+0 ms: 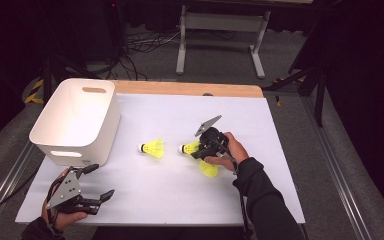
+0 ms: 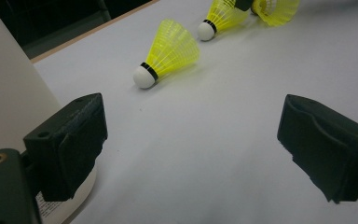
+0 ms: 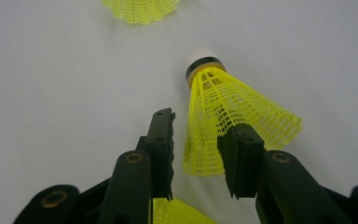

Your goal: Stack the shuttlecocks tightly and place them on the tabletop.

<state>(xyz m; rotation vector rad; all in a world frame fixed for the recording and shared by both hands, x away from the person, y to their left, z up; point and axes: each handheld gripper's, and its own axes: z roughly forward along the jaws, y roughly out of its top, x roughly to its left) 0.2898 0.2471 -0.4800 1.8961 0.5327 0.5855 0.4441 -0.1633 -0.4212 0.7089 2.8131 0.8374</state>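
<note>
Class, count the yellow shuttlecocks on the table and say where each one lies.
3: one lone shuttlecock mid-table, one between the right gripper's jaws, one under the right hand. The white bin may hide more.

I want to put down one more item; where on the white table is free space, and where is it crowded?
Free: the wide strip between the left gripper and the person's sleeve, and the far part of the table beyond the shuttlecocks. Crowded: around the right gripper, and beside the white bin.
</note>
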